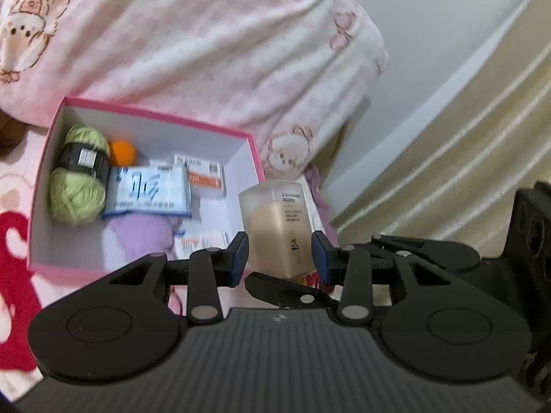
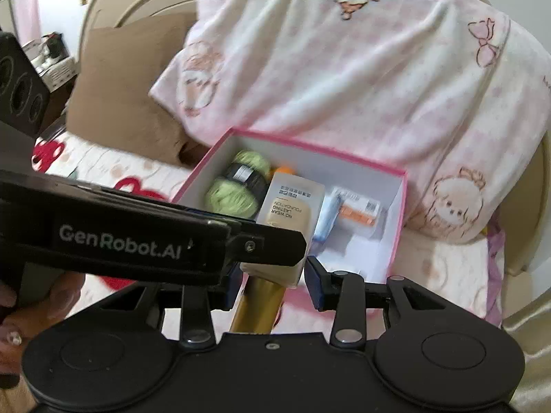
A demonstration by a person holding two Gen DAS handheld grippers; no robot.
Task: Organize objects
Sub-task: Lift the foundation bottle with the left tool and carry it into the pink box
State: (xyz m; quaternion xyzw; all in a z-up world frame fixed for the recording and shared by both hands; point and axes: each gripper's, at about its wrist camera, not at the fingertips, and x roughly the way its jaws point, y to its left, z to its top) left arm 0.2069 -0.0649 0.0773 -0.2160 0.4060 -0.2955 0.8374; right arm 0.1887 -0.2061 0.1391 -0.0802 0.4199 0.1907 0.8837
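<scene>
A frosted foundation bottle [image 1: 279, 230] with beige liquid and a gold cap [image 2: 258, 306] hangs above the bed, beside the near right corner of a pink box [image 1: 155, 117]. My left gripper [image 1: 280, 258] is shut on its body, a blue pad on each side. My right gripper [image 2: 273, 285] is shut on the same bottle at the cap end. The left gripper's finger [image 2: 268, 246] crosses in front there. The box [image 2: 310, 144] holds green yarn [image 1: 81, 179], an orange ball [image 1: 122, 153], a blue-white packet [image 1: 148, 192], a small orange-white carton [image 2: 358, 210] and something soft and purple [image 1: 137, 237].
A big pink pillow with cartoon prints [image 2: 344, 69] lies right behind the box. A brown cushion [image 2: 127, 86] is at the back left. The bed sheet [image 1: 13, 258] has red shapes. A beige headboard [image 1: 447, 155] runs along the right. A person's hand [image 2: 34, 306] grips the left tool.
</scene>
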